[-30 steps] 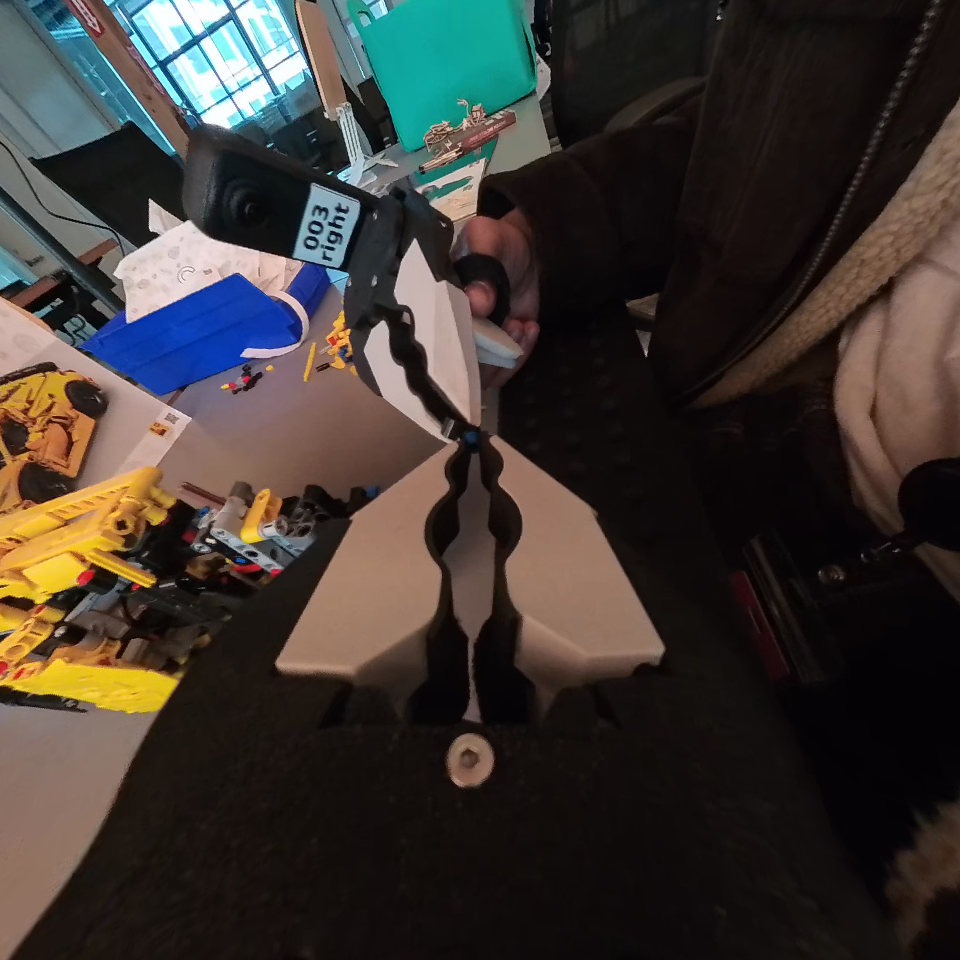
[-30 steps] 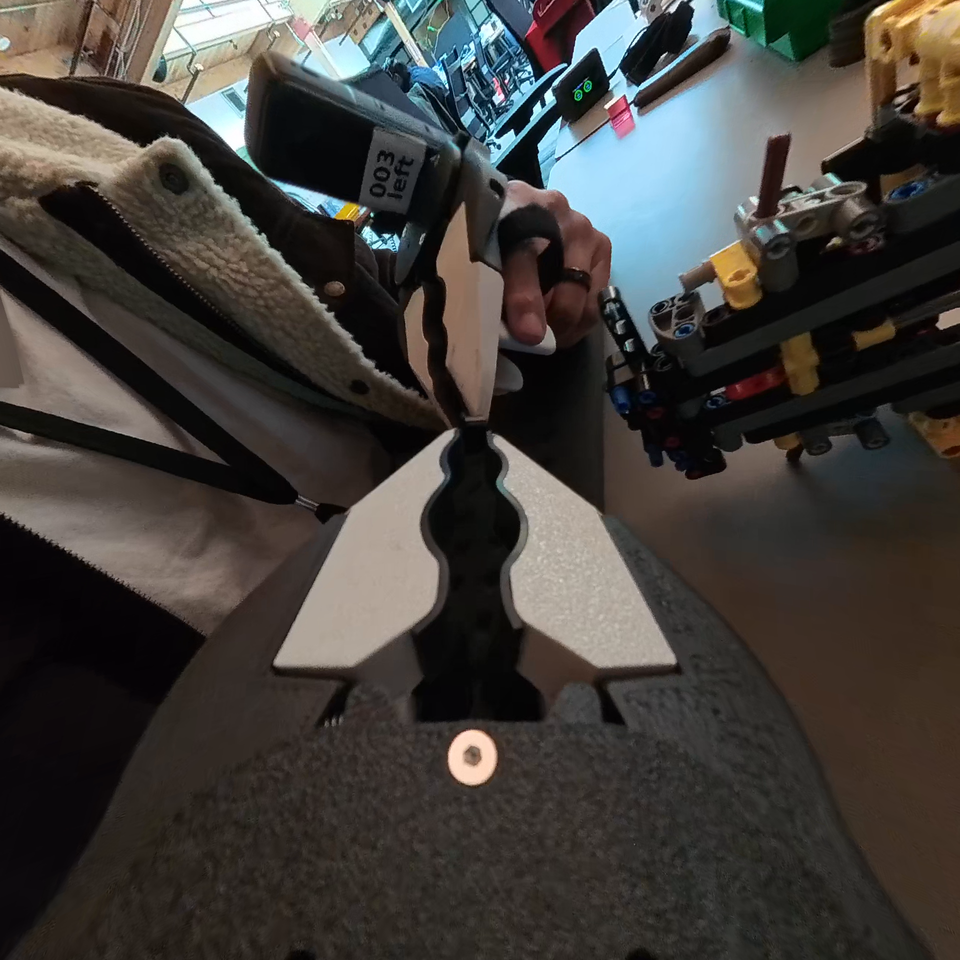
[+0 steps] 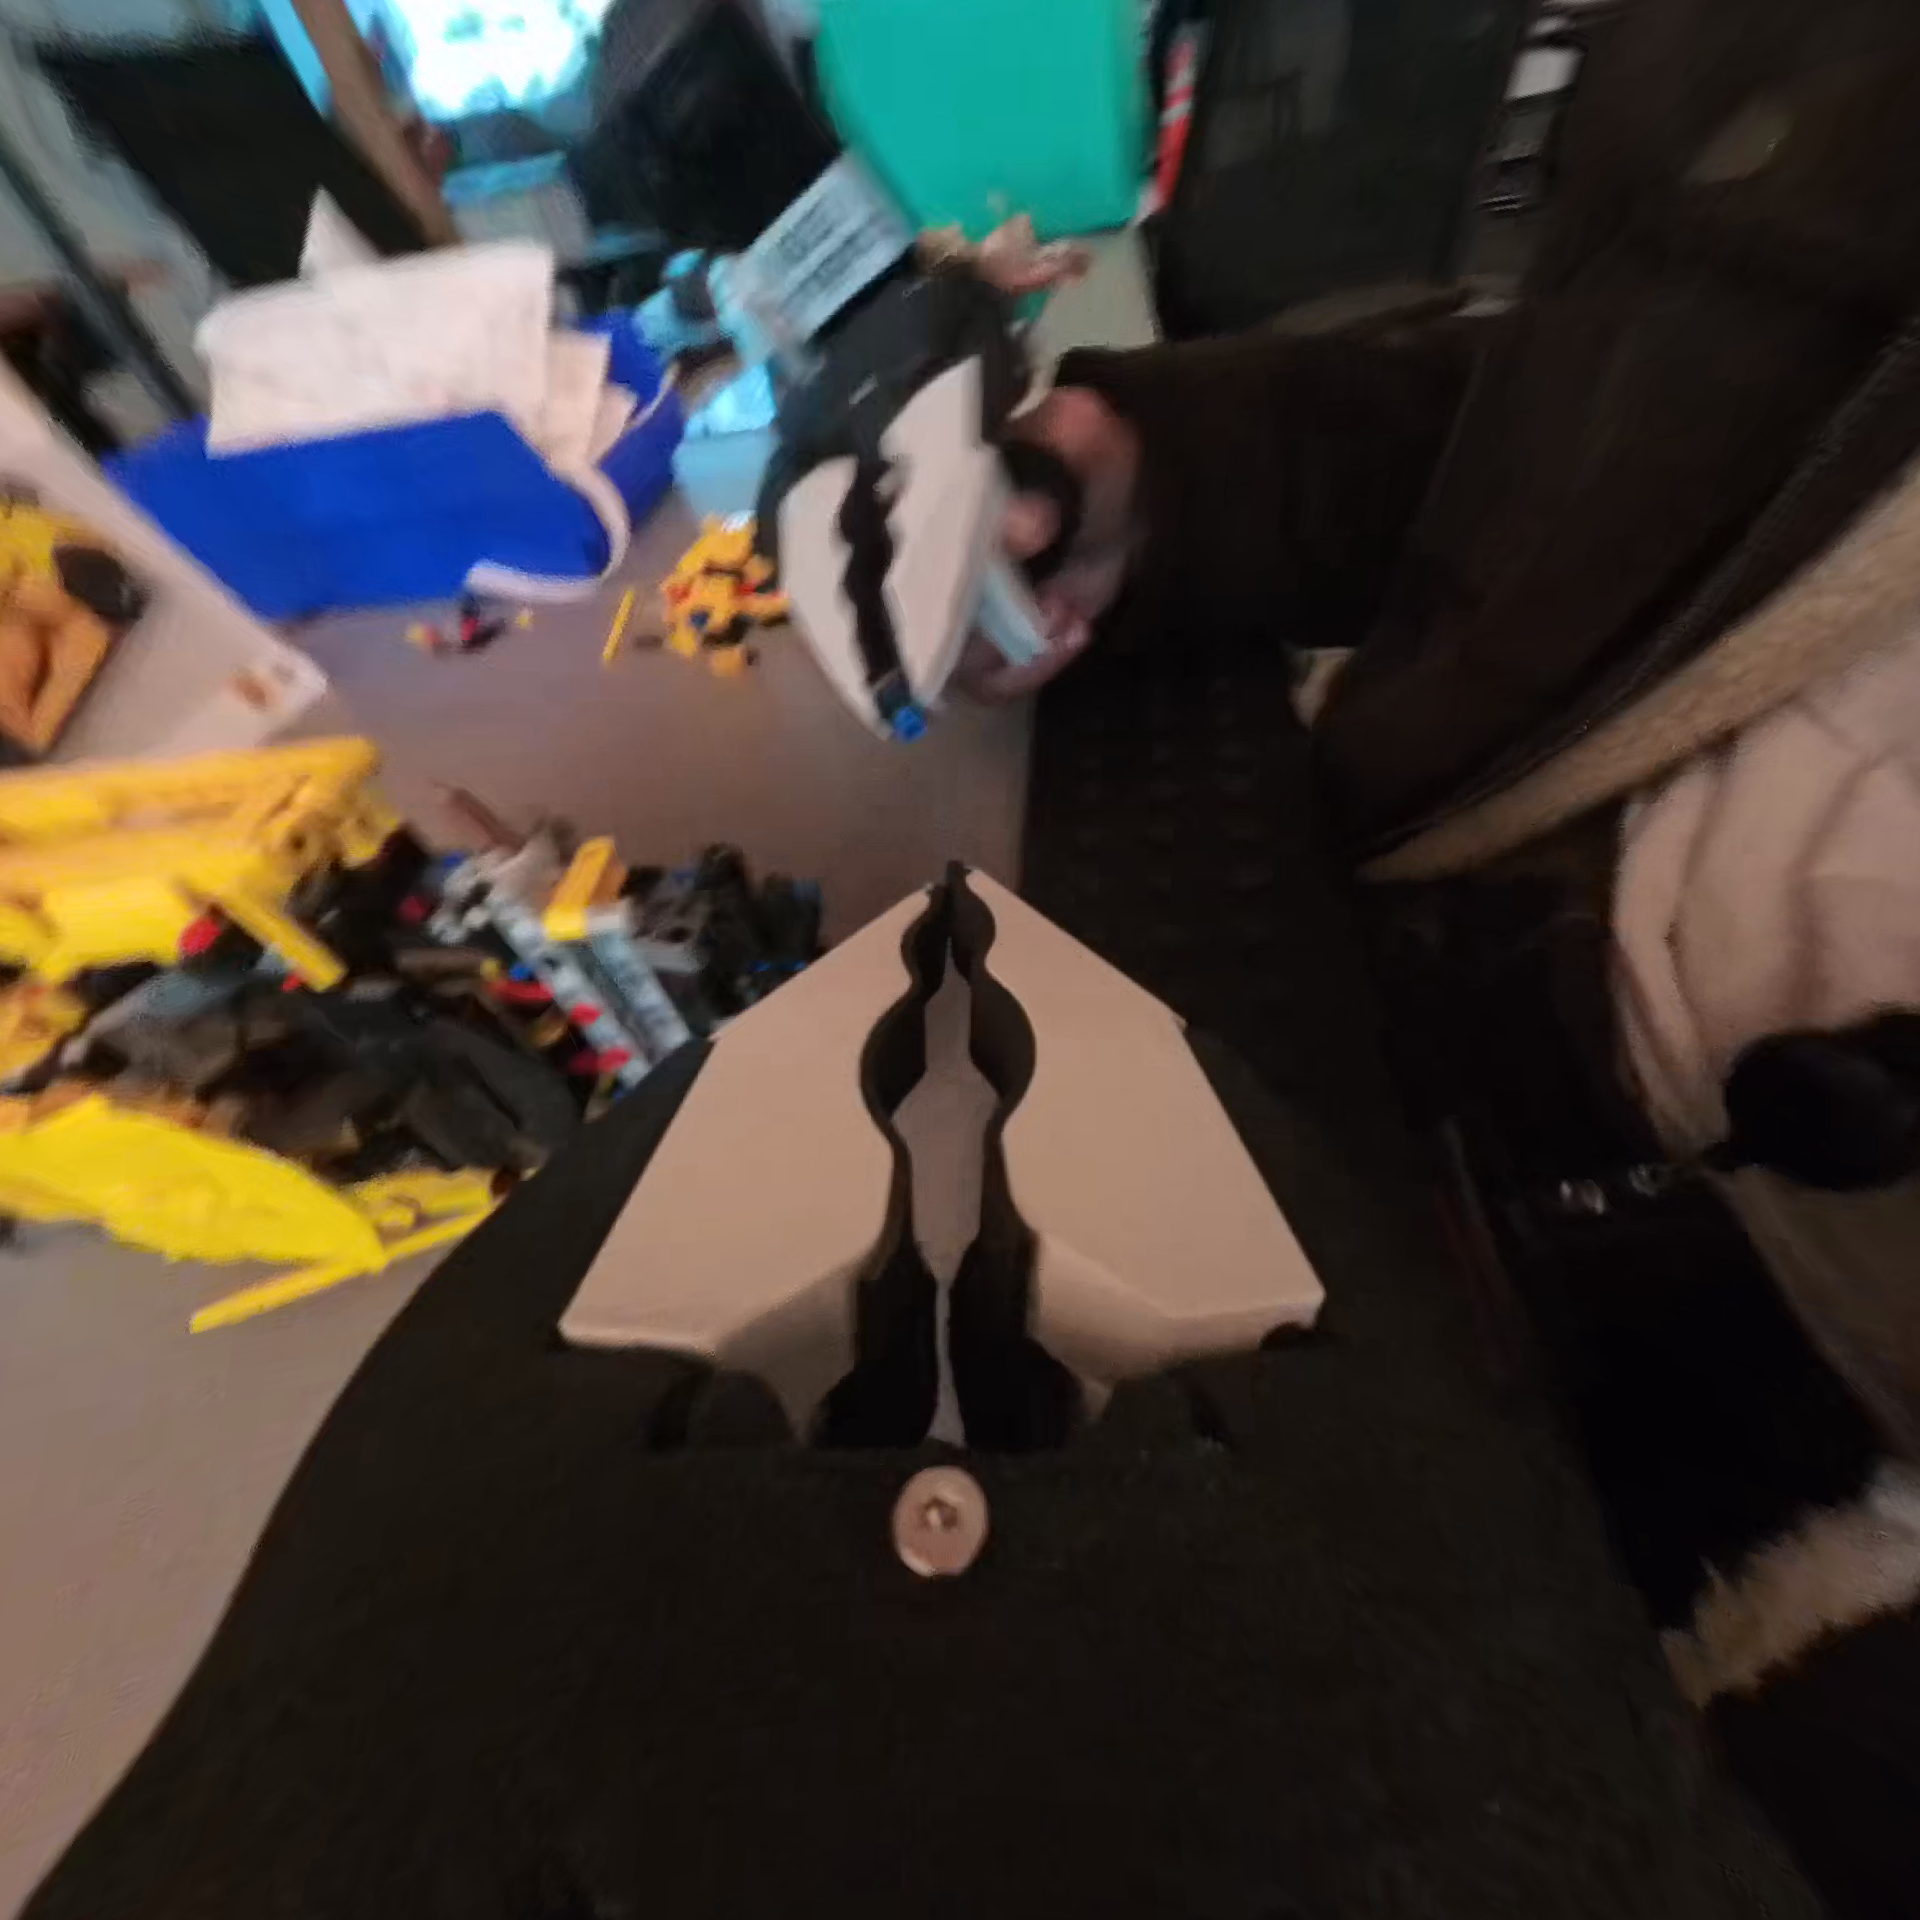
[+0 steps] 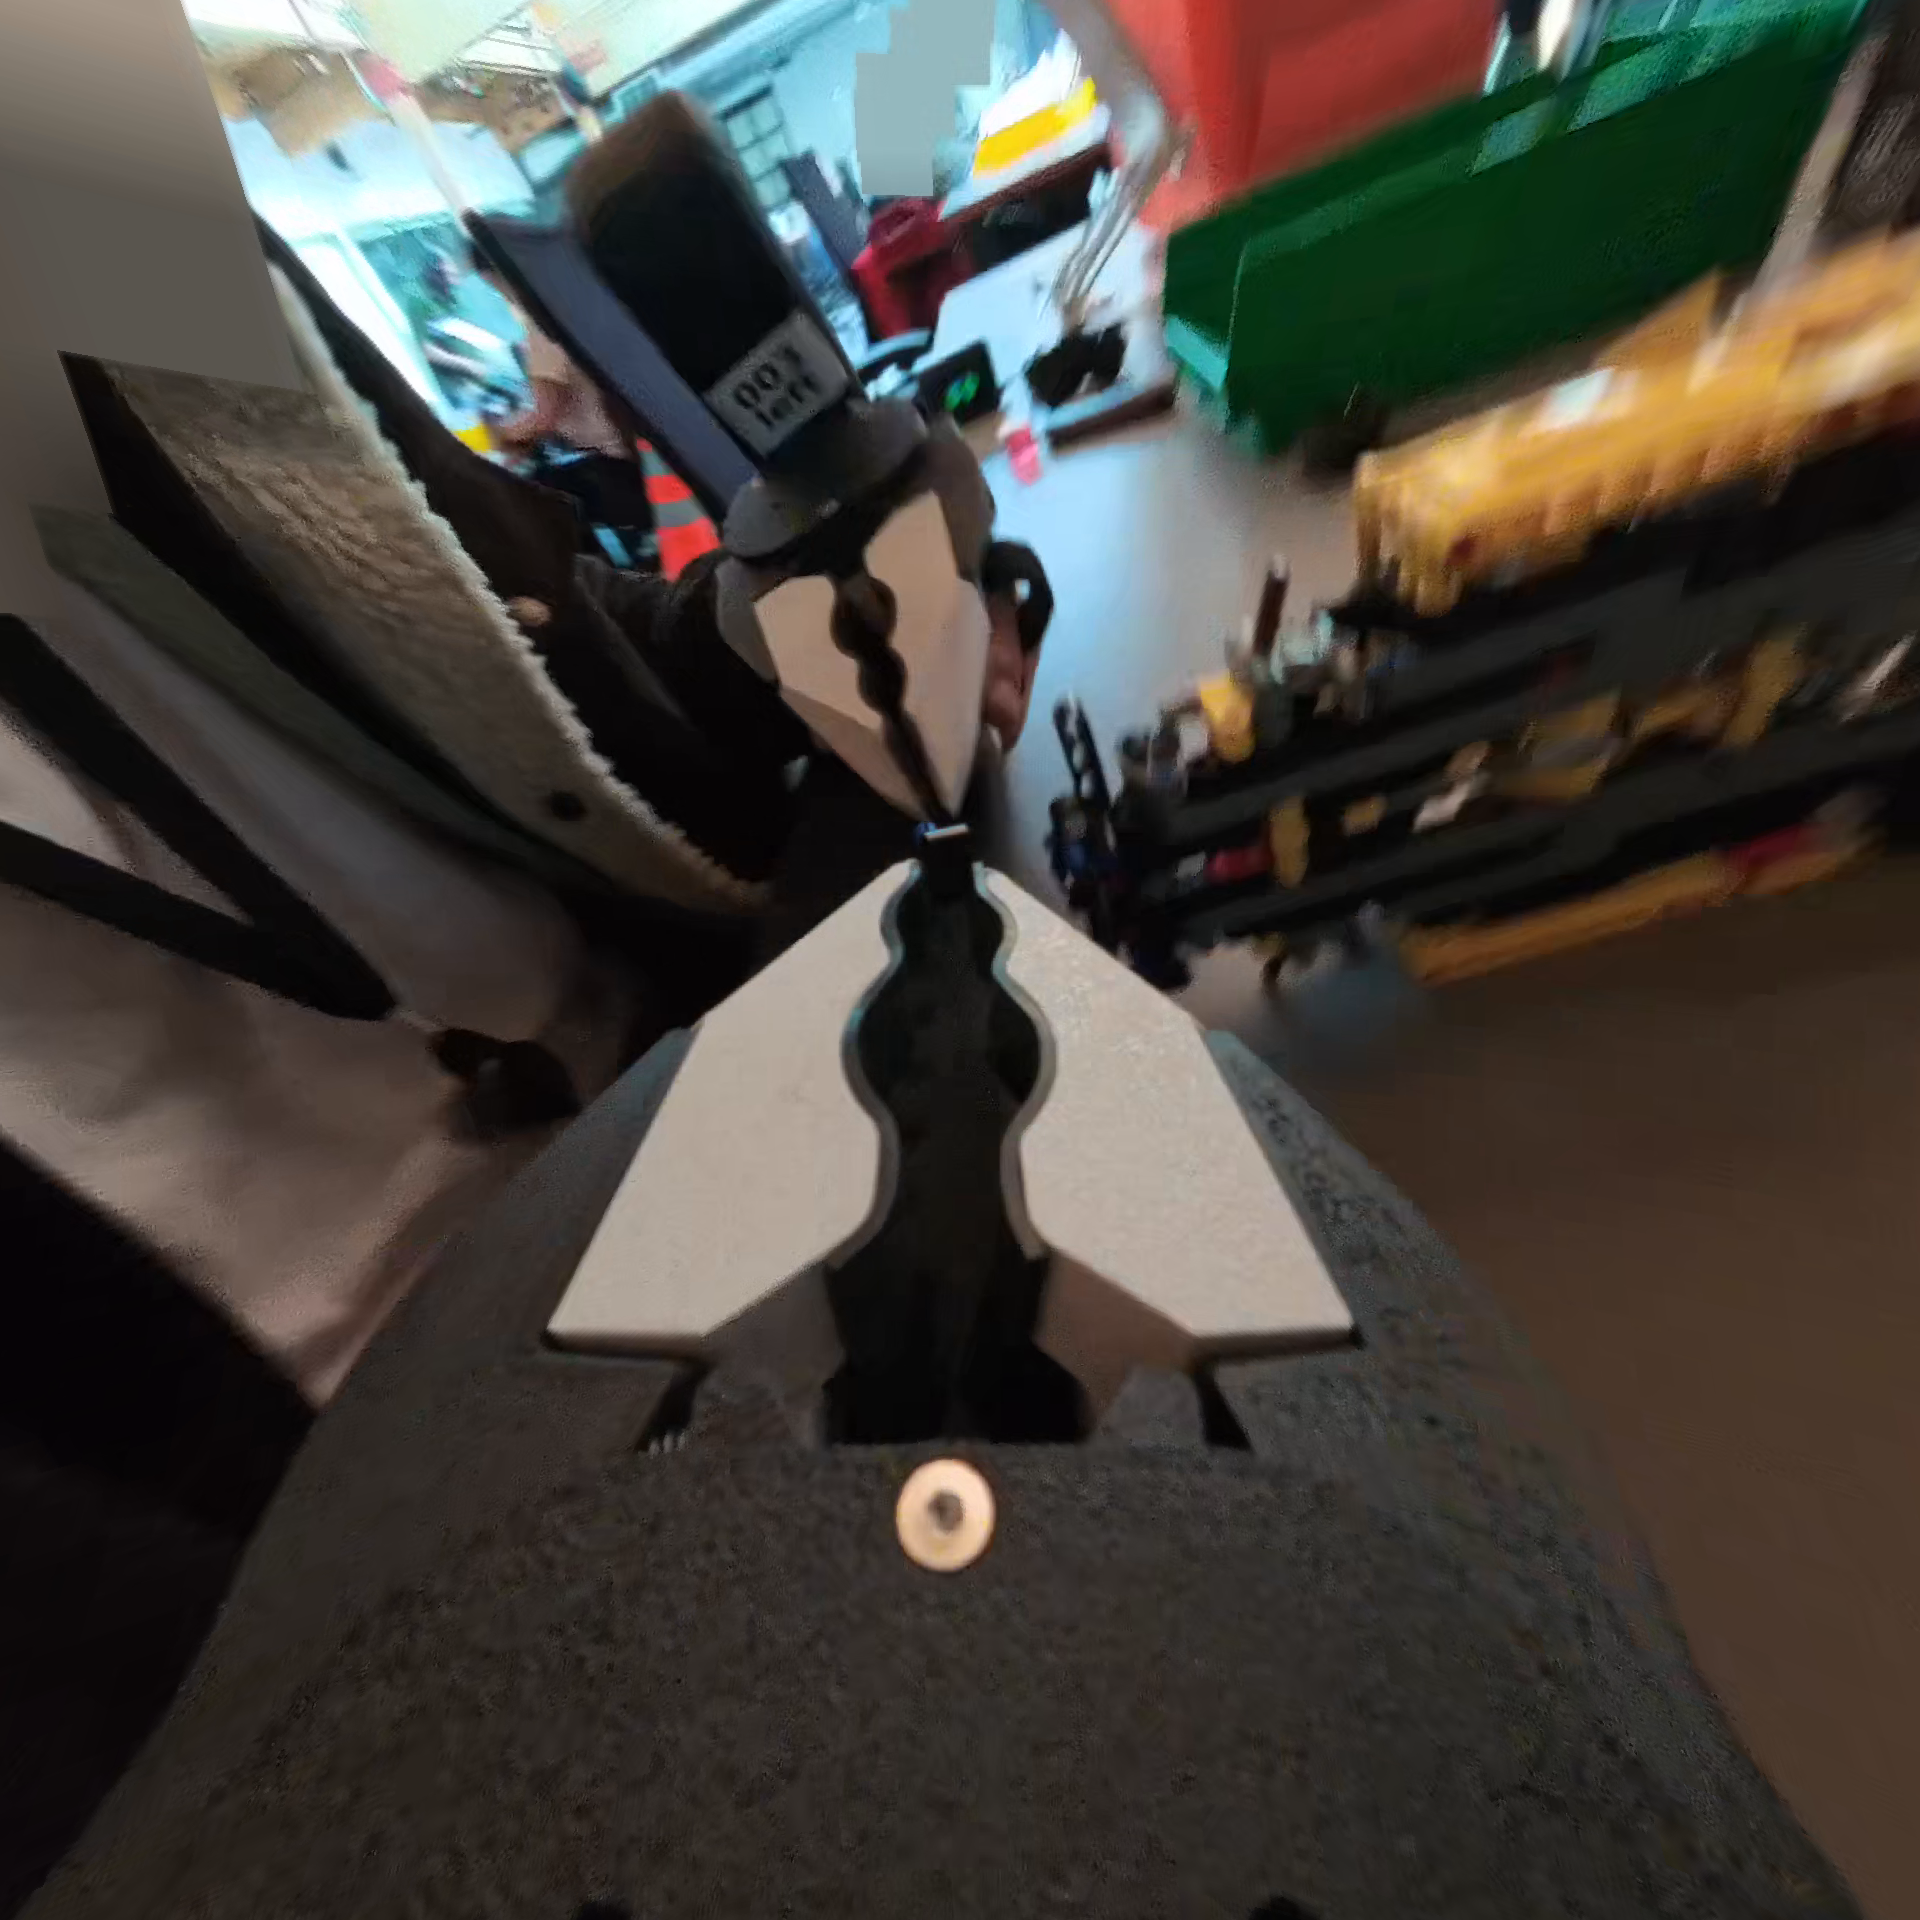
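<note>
Blue piece (image 3: 902,715) pinched at right tongs (image 3: 896,698) tip, left tongs (image 3: 954,883) apart.

The left wrist view looks forward along its own hand-held gripper (image 3: 951,883), low over the desk (image 3: 644,769), facing the right hand-held gripper (image 3: 902,717) at 12 o'clock. The right wrist view looks along its own fingers (image 4: 769,1101) back at the left one, close ahead. Both views share the brick model (image 3: 260,987), blurred, and the person's coat (image 4: 436,623).
</note>
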### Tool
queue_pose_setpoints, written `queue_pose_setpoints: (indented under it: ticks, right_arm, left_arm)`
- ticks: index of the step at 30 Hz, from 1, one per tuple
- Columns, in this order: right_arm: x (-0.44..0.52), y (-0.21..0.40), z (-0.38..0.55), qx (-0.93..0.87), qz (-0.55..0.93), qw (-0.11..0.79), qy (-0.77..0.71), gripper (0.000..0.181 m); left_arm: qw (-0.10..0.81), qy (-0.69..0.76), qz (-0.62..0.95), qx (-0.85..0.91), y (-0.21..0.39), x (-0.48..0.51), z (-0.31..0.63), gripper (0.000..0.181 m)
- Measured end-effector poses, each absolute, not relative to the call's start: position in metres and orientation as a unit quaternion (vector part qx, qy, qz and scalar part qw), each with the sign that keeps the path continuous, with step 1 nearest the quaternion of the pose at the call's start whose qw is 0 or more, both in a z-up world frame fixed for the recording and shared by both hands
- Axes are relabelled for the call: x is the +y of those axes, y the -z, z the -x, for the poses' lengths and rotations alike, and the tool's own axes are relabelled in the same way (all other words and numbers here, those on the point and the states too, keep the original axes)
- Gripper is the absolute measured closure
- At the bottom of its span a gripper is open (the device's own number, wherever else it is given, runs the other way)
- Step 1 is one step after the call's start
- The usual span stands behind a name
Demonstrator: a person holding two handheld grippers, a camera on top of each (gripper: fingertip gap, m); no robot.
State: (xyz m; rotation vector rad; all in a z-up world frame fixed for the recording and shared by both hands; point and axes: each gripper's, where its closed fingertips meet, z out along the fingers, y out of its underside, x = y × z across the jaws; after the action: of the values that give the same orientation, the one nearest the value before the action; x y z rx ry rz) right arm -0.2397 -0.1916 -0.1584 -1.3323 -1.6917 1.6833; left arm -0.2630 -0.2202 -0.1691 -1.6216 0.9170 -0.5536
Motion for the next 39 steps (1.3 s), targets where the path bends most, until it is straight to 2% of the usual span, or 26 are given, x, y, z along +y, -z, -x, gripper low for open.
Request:
queue_pose_setpoints:
  ticks: [4, 7, 9, 14, 19, 25, 30, 35, 37, 39]
  right_arm:
    - [-0.18, 0.14, 0.259, -0.632, 0.422, 0.473, -0.446, 0.176]
    - [-0.177, 0.145, 0.268, -0.674, 0.33, 0.609, -0.257, 0.175]
    - [-0.176, 0.148, 0.272, -0.687, 0.273, 0.655, -0.158, 0.175]
    - [-0.176, 0.139, 0.276, -0.665, 0.201, 0.72, -0.016, 0.175]
    - [-0.176, 0.144, 0.28, -0.664, 0.173, 0.726, 0.045, 0.176]
    - [-0.172, 0.149, 0.284, -0.661, 0.159, 0.725, 0.11, 0.176]
    - [-0.173, 0.148, 0.282, -0.65, 0.158, 0.728, 0.149, 0.175]
    - [-0.181, 0.144, 0.278, -0.642, 0.165, 0.742, 0.095, 0.175]
    - [-0.185, 0.149, 0.275, -0.655, 0.238, 0.716, -0.023, 0.174]
    - [-0.188, 0.146, 0.269, -0.648, 0.351, 0.65, -0.186, 0.151]
  left_arm:
    - [0.604, 0.363, 0.67, 0.233, 0.132, -0.209, 0.271, 0.178]
    - [0.58, 0.413, 0.678, 0.185, 0.134, -0.202, 0.272, 0.158]
    - [0.573, 0.414, 0.684, 0.178, 0.136, -0.2, 0.273, 0.155]
    - [0.568, 0.388, 0.707, 0.167, 0.144, -0.193, 0.273, 0.155]
    - [0.588, 0.337, 0.717, 0.161, 0.145, -0.188, 0.271, 0.156]
    - [0.603, 0.265, 0.739, 0.143, 0.151, -0.179, 0.276, 0.172]
    - [0.608, 0.244, 0.739, 0.156, 0.152, -0.18, 0.272, 0.174]
    - [0.618, 0.212, 0.723, 0.223, 0.149, -0.187, 0.268, 0.175]
    - [0.612, 0.179, 0.718, 0.28, 0.152, -0.193, 0.267, 0.176]
    - [0.609, 0.121, 0.711, 0.332, 0.157, -0.196, 0.273, 0.175]
